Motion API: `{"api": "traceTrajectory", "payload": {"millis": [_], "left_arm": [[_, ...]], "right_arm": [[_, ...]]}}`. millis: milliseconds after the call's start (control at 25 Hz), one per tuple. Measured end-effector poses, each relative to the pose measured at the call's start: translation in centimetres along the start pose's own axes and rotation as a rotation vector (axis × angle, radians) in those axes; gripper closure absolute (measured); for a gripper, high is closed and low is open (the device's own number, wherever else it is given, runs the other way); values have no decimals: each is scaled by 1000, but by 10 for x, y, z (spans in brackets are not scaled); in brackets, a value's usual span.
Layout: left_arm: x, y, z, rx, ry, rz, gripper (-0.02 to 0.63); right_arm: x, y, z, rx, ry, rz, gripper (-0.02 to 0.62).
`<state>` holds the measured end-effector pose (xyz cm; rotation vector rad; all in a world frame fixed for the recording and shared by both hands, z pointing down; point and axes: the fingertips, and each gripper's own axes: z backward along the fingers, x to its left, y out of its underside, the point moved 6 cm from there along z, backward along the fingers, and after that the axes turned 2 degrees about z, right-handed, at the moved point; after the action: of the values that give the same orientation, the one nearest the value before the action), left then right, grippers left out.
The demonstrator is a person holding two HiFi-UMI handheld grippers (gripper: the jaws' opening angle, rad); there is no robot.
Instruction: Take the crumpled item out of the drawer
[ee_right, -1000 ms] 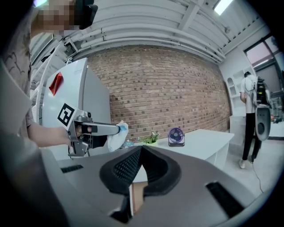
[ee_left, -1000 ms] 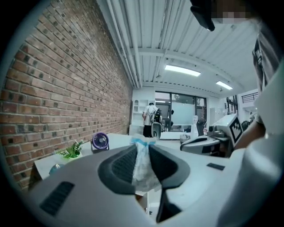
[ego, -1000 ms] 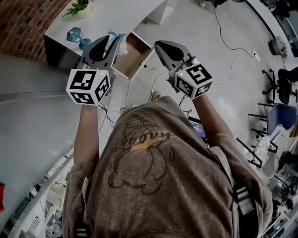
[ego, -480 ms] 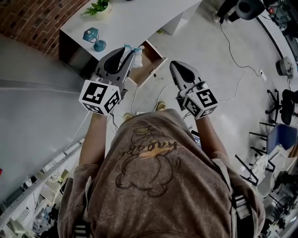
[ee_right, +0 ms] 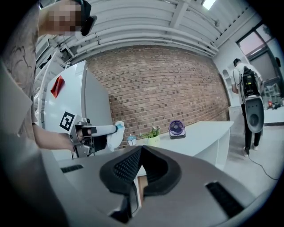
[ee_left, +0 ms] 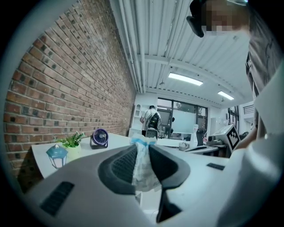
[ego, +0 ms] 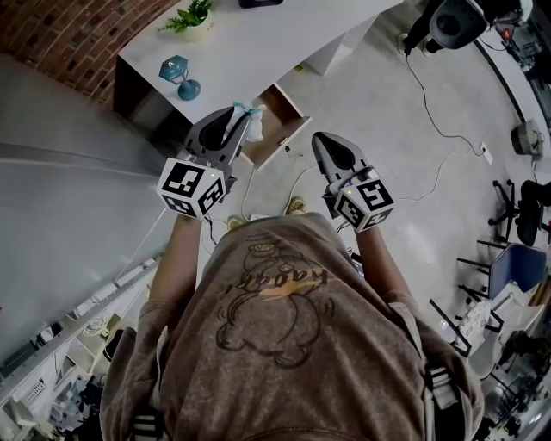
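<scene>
done: left gripper (ee_left: 142, 148) is pinching the crumpled item (ee_left: 143, 166), out of the drawer (ego: 288, 108)
right gripper (ee_right: 141, 148): jaws pressing together, empty
remaining: probably just setting it down

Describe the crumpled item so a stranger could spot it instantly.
Find the white desk by the brick wall, with its open drawer. Just beside it, the left gripper pinches a crumpled white item with a blue edge; the right gripper is empty.

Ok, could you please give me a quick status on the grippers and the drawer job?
Left gripper shut on the wad. Right gripper shut, empty. Wad out of the open drawer. Nothing in the way.
</scene>
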<state>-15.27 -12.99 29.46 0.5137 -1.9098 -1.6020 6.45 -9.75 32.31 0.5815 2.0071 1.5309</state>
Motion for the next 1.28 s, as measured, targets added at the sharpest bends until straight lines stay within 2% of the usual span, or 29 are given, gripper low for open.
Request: {"api": "traceTrajectory", "payload": {"millis": [560,720,960,1280], "left_arm": [[25,27,2,29,-103,54,514],[31,26,2,7,-133,73,514],[34,12,-1,-37,-148,69,514],[28,10,-2,-48,-144,78,514]], "right_arm": [[2,10,-5,27,-59,-33,598],[4,9,-6,26,-68,-36,598],[4,10,-5,30,-67,-36,598],[4,8,-2,26,-64,-30,598]]}}
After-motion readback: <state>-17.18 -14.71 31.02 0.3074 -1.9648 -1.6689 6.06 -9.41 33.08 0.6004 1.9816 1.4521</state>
